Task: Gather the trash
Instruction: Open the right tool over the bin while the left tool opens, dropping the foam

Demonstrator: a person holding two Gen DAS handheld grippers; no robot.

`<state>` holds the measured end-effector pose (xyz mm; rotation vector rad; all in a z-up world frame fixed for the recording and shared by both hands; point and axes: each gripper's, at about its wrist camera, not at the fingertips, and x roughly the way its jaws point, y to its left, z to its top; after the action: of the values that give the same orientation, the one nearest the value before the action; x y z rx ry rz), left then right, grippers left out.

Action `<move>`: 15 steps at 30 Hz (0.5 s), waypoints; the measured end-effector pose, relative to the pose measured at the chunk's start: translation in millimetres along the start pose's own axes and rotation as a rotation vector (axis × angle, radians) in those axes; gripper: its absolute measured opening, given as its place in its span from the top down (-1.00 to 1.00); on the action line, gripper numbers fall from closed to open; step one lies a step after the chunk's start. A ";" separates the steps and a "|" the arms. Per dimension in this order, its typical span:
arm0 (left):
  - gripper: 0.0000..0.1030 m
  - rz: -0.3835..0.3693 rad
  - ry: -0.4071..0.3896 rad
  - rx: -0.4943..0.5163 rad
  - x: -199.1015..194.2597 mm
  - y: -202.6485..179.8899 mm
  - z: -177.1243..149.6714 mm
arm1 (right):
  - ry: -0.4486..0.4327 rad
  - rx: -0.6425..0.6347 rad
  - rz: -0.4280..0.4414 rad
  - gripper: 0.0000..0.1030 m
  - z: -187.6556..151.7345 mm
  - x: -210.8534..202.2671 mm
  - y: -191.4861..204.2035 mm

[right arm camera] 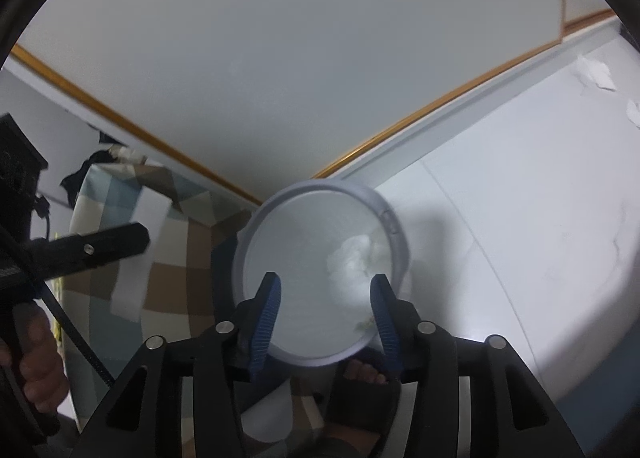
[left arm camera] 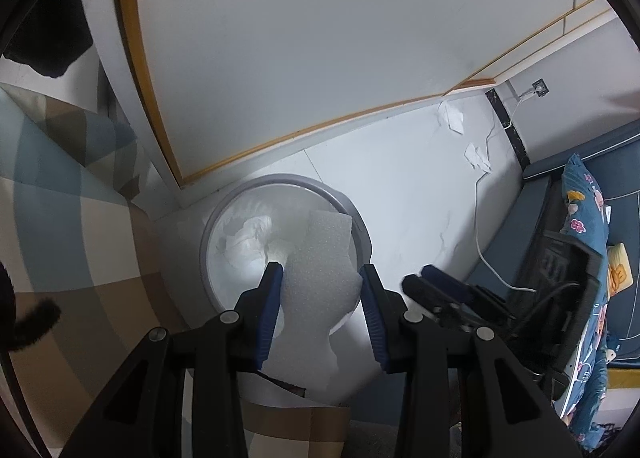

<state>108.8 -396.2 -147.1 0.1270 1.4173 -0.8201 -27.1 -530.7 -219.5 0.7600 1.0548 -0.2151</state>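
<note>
Left gripper (left arm camera: 320,278) has its jaws apart with a white foam sheet (left arm camera: 320,270) between the pads; contact looks loose, held right over the round grey trash bin (left arm camera: 280,180) so it should drop straight in. Right gripper (right arm camera: 326,290) is spread and holds nothing, hovering above the same bin, likely just parked. Crumpled white paper (right arm camera: 356,258) already lies in the bin. Two more paper scraps (left arm camera: 452,116) lie far right on the white tile floor (left arm camera: 400,186). Plaid bedding (left arm camera: 60,218) sits left, white wall with wood trim (left arm camera: 304,128) behind.
</note>
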 end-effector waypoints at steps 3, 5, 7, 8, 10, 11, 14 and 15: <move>0.33 0.002 0.027 0.003 7.2 -3.0 0.4 | -0.027 0.032 -0.006 -0.02 -1.4 -8.4 -5.2; 0.32 -0.003 0.042 -0.002 10.2 -2.3 1.4 | -0.033 0.053 -0.006 -0.08 -3.3 -11.1 -7.9; 0.31 0.004 0.056 -0.004 12.9 -1.8 1.8 | -0.030 0.058 -0.005 -0.09 -5.2 -12.2 -9.2; 0.31 0.010 0.061 -0.005 13.7 -2.5 2.0 | -0.027 0.056 -0.008 -0.11 -5.9 -12.3 -9.0; 0.28 0.022 0.067 -0.007 15.5 -2.1 2.6 | -0.023 0.053 -0.012 -0.12 -6.7 -13.1 -9.4; 0.17 0.029 0.068 -0.006 15.8 -2.9 2.2 | -0.021 0.052 -0.013 -0.13 -6.9 -13.8 -9.6; -0.06 0.027 0.055 -0.011 15.6 -2.7 1.8 | -0.029 0.060 -0.012 -0.20 -7.0 -17.4 -11.2; -0.08 0.026 0.051 -0.012 16.0 -3.2 1.6 | -0.032 0.064 -0.011 -0.23 -7.1 -18.0 -10.1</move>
<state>107.3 -406.3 -159.9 0.1573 1.4653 -0.7915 -46.2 -536.8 -210.8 0.8065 1.0256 -0.2706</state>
